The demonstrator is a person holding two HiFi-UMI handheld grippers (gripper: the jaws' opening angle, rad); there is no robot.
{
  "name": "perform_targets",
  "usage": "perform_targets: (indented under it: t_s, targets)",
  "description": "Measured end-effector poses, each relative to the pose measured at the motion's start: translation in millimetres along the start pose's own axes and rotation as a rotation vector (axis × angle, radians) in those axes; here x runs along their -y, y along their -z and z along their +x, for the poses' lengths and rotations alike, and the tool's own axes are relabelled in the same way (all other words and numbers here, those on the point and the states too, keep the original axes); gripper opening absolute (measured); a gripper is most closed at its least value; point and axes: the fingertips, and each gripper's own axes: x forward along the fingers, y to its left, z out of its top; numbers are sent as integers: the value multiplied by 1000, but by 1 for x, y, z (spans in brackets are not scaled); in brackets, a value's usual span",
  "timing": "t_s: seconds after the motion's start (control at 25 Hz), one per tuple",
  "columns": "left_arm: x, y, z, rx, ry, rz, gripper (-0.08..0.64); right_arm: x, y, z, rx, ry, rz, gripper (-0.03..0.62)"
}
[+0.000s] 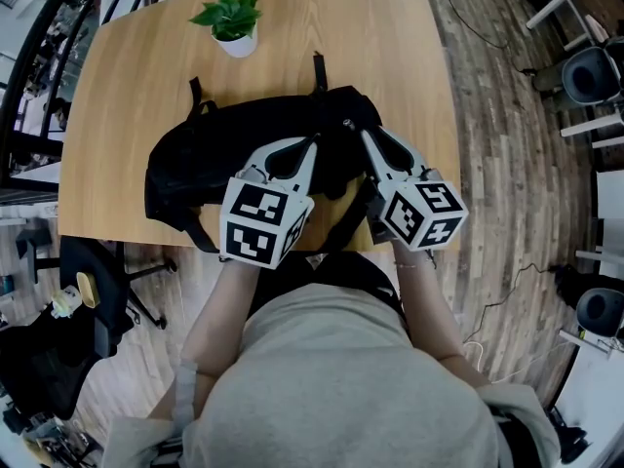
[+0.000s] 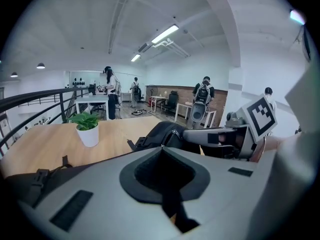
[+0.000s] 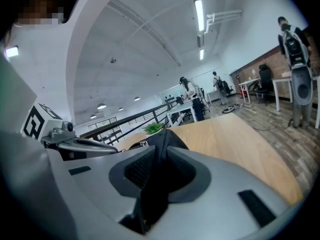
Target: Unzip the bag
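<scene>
Bag [image 1: 185, 169] fabric sits pinched in right hand-held gripper [image 3: 161, 136]; left hand-held gripper [image 2: 161, 148] closed.

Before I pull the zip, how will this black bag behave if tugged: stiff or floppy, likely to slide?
Likely floppy: the bag lies slumped, and its fabric bunches in the right gripper. It may slide on the smooth table, since it looks flat and lightly filled.

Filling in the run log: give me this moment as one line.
left gripper: jaws together at bag | right gripper: clamped on bag fabric | bag on table
</scene>
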Motion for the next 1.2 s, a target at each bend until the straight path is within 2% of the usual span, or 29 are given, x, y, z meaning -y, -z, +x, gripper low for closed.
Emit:
perform_targets:
  t_s: [0.4,0.8,1.2]
  targets:
    - [-9,5,-15,18,-41,-28,18,1,2,-3,4,18,-3,78]
    - [-28,12,-38,33,-126,-48,19,5,1,-3,1,36,-19,78]
    - [-47,16,-57,53,-165,-85,20,6,-4,-4,6,88,-37,80]
